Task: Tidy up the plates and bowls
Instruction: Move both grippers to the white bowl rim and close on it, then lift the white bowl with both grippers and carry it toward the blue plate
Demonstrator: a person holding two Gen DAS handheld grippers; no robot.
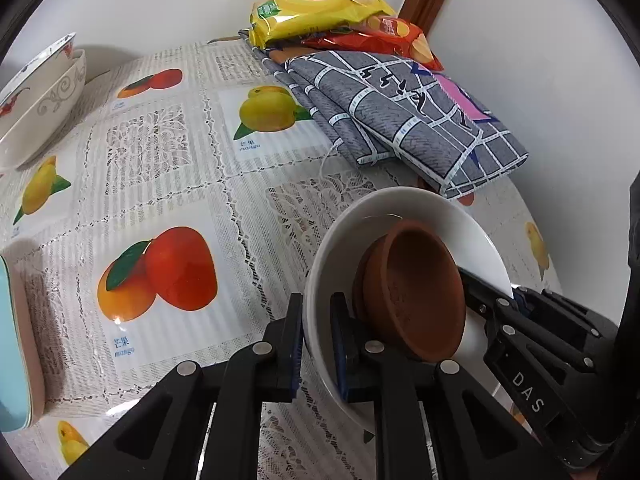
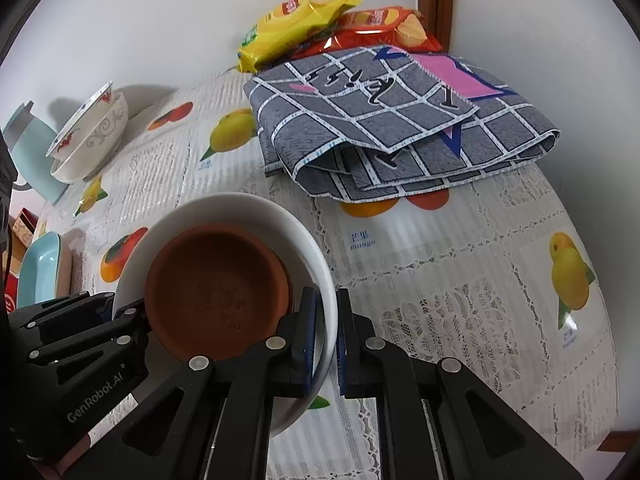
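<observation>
Left claw (image 1: 316, 344): clamped on white bowl (image 1: 320, 280) rim
Right claw (image 2: 325, 340): clamped on opposite rim
Brown dish (image 2: 216, 292): inside bowl, between claws

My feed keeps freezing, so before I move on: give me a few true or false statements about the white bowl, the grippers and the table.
1. Both grippers pinch the white bowl's rim. True: left gripper, right gripper.
2. The white bowl is empty. False: a brown dish lies inside it.
3. Two chip bags sit on the folded cloth. True: yellow bag, red bag.
4. The patterned bowls sit nested by the wall. True.
5. The blue dish is held by the left gripper. False: it rests on the table, untouched.
</observation>
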